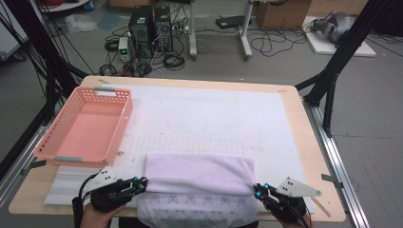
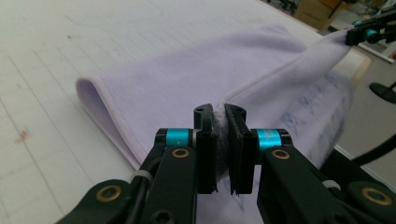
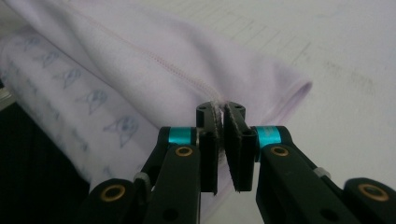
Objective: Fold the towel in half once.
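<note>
A pale lilac cloth [image 1: 199,173] lies folded across the front of the table, and a printed layer of it hangs over the front edge. My left gripper [image 1: 142,183] is shut on the hem at the fold's left corner. In the left gripper view the fabric [image 2: 187,79] is pinched between the pads of that gripper [image 2: 220,112], and the other gripper [image 2: 359,32] holds the far corner. My right gripper [image 1: 256,190] is shut on the right corner. The right gripper view shows the stitched hem of the cloth [image 3: 140,60] running into its closed jaws [image 3: 220,112].
A pink plastic basket [image 1: 85,126] with nothing in it stands at the left of the table. A white gridded mat [image 1: 214,114] covers the wooden tabletop [image 1: 313,156]. Black frame posts [image 1: 332,76] rise at both sides, and computers and cables sit on the floor beyond.
</note>
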Motion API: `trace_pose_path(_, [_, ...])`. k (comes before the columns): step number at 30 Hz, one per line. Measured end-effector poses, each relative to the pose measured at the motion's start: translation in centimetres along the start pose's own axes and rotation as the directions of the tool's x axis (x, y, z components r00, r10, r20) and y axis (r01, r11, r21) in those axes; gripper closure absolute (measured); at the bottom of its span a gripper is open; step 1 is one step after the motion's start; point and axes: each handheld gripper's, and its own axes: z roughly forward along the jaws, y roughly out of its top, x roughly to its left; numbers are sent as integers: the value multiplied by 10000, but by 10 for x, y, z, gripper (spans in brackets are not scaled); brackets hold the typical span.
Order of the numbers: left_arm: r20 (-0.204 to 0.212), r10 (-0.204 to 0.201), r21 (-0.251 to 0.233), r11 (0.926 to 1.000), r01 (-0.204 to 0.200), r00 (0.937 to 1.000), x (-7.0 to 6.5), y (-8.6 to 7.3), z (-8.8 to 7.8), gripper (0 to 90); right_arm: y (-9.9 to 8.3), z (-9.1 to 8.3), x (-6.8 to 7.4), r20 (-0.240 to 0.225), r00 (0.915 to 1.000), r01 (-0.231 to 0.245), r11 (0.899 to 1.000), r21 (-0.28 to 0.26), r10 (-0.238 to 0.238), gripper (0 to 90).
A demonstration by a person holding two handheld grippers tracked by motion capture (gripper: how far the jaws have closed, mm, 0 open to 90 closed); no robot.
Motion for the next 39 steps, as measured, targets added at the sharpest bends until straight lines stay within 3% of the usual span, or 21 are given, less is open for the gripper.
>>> trace_pose_path(2, [242,114,160,9998,-118,9996,1,-4,-1,776,-9,-4,2,-30,9999,98,9996,264,-97,831])
trace_pose_path(3, [147,93,170,9998,-95,9998,4,-4,-1,701,-13,-4,2,-71,9999,116,9991,402,-113,805])
trace_pose_path(5, [-245,-392,53,9992,393,9989,10,-2,-1,479,-19,-6,-1,0,9999,-155,9991,394,155,686])
trace_pose_path(6, [-300,-596,-175,9981,591,9978,14,-1,-3,435,-19,-8,-2,18,9997,-264,9993,249,263,652])
trace_pose_path(9, [-539,-796,-614,9952,763,9954,20,0,-7,416,-14,-16,-8,137,9969,-759,9947,-688,771,564])
trace_pose_path(11, [-734,-887,-720,9939,835,9933,25,-1,-8,414,-9,-17,-12,658,9961,-540,9955,-776,591,537])
trace_pose_path(15, [-971,-999,-768,9927,926,9903,29,-1,-5,414,-4,-12,-17,872,9930,-699,9909,-1147,802,522])
trace_pose_path(19, [-1140,-1017,-729,9929,938,9883,33,1,3,414,3,19,-29,1462,9861,-792,9969,-2,784,579])
trace_pose_path(22, [-1206,-932,-592,9945,866,9883,33,1,6,413,11,47,-37,1581,9811,-1159,9931,176,1117,576])
trace_pose_path(25, [-1269,-893,-527,9951,832,9879,34,0,6,413,16,76,-42,2034,9774,-793,9915,1032,570,530])
trace_pose_path(26, [-1325,-887,-523,9952,824,9872,35,0,6,413,15,80,-45,2104,9764,-713,9922,1026,484,506])
trace_pose_path(27, [-1336,-912,-575,9948,842,9868,35,1,6,412,14,78,-50,2847,9570,-842,9926,874,561,512])
trace_pose_path(29, [-1380,-869,-592,9951,794,9866,37,2,6,411,12,72,-58,3583,9308,-1112,9899,878,728,523])
trace_pose_path(30, [-1401,-851,-569,9953,778,9865,38,3,7,411,10,70,-62,3358,9362,-1354,9882,721,1038,529])
trace_pose_path(31, [-1393,-873,-557,9952,802,9864,38,3,9,410,9,67,-63,3420,9326,-1493,9860,737,1156,553])
trace_pose_path(32, [-1396,-841,-539,9956,772,9866,39,4,11,409,8,64,-65,3384,9348,-1383,9882,660,1082,538])
trace_pose_path(34, [-1406,-802,-476,9961,742,9868,41,7,16,406,9,59,-69,2782,9476,-1661,9861,94,1570,517])
trace_pose_path(36, [-1409,-759,-399,9967,709,9871,44,11,22,403,13,57,-72,2381,9560,-1689,9851,-318,1716,496])
trace_pose_path(37, [-1401,-746,-397,9968,696,9873,45,12,26,401,15,58,-73,1937,9637,-1765,9828,-541,1838,487])
trace_pose_path(39, [-1418,-710,-289,9973,675,9873,50,16,33,397,22,64,-71,1503,9771,-1445,9882,-509,1507,477])
